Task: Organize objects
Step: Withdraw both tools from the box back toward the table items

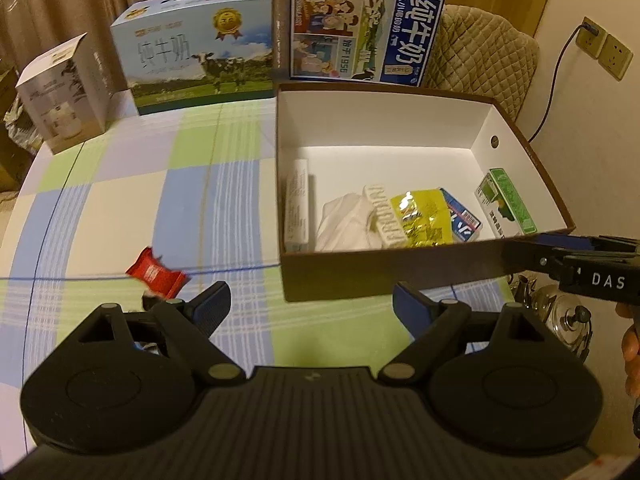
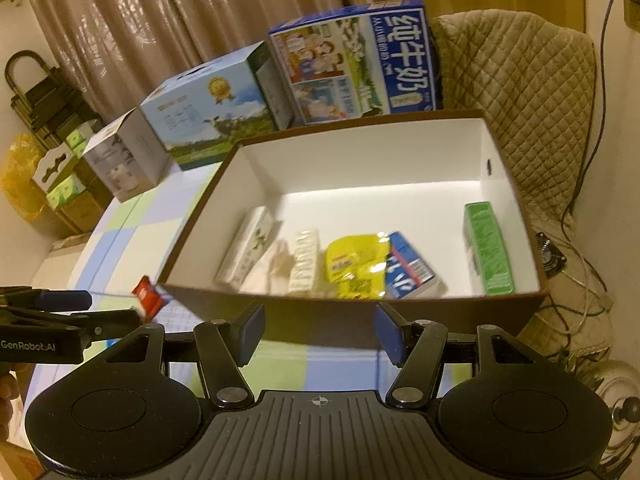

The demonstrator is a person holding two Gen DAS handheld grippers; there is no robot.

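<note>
Checked cloth: a plaid surface (image 1: 120,200) in blue, green and cream carried everything I worked on.
Brown box: the open box (image 1: 400,268), white inside, sat on the right half of that surface, its near wall just ahead of both my tools.
Milk cartons: three printed cartons (image 1: 192,48) stood in a row behind the box and the bare cloth.
Box contents: a green carton (image 2: 488,248), a blue-and-white pack (image 2: 408,268), a yellow pouch (image 2: 352,260) and pale packets already lay on the box floor.
My left tool: the left tool (image 1: 310,306) hung open over the cloth with nothing between its jaws.
My right tool: the right tool (image 2: 320,330) also stood open and empty, facing the box's near wall.
Red packet: the red packet (image 1: 156,274) was the one item I saw outside the box, lying flat on the cloth beside its near left corner.
Relation for my next move: the packet lay ahead and left of my left tool, long axis running up-left to down-right, so I judged my left hand the nearer one.
</note>
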